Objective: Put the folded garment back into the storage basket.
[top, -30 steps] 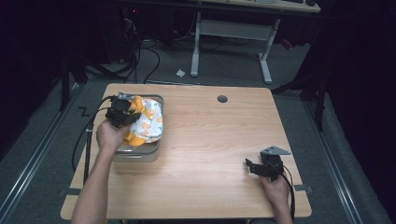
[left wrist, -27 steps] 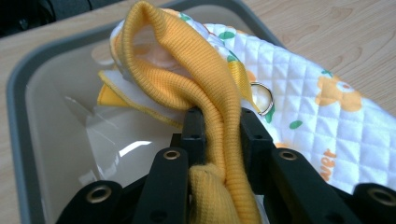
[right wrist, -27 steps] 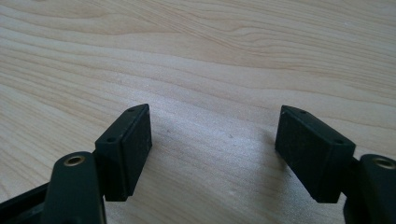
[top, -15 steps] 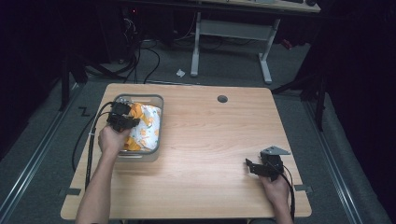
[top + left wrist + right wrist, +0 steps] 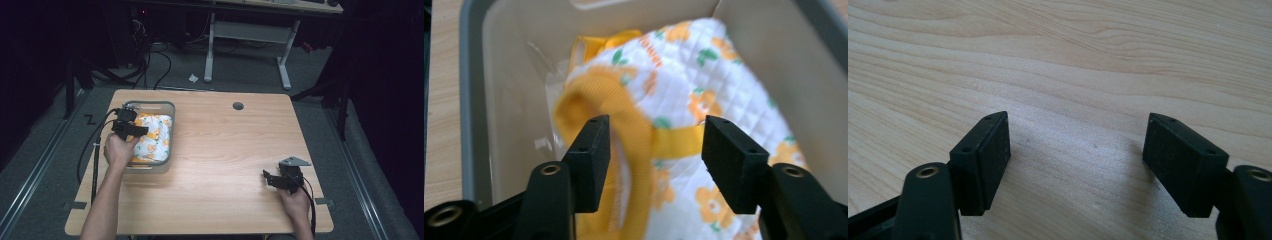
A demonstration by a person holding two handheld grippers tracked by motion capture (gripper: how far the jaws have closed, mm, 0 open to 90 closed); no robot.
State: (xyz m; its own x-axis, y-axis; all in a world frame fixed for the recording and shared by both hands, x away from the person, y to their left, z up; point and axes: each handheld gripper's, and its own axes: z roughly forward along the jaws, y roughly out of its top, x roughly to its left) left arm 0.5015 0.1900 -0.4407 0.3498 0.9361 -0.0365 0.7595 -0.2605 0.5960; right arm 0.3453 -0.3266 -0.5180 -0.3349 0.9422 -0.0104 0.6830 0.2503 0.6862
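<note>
Quilted white cloth printed with orange flowers and trimmed in yellow, a small garment (image 5: 684, 95), lies inside the grey bin (image 5: 167, 107) at the table's (image 5: 235, 150) left rear. We find it bunched against the bin's floor, its ribbed yellow cuff nearest the left gripper (image 5: 654, 142).

We record that the left gripper's jaws have just been opening. In the left gripper view they stand apart above the garment, the yellow trim lying between them, and the pads press on nothing. We judge this the release step: the garment is deposited in the bin and let go.

The right gripper (image 5: 1075, 150) rests low over bare wood near the table's front right corner, well apart from the bin, its jaws spread and holding nothing.

We judge the next move calls for lifting the left gripper straight up out of the bin, clear of the cuff, so no fold catches on a jaw.
</note>
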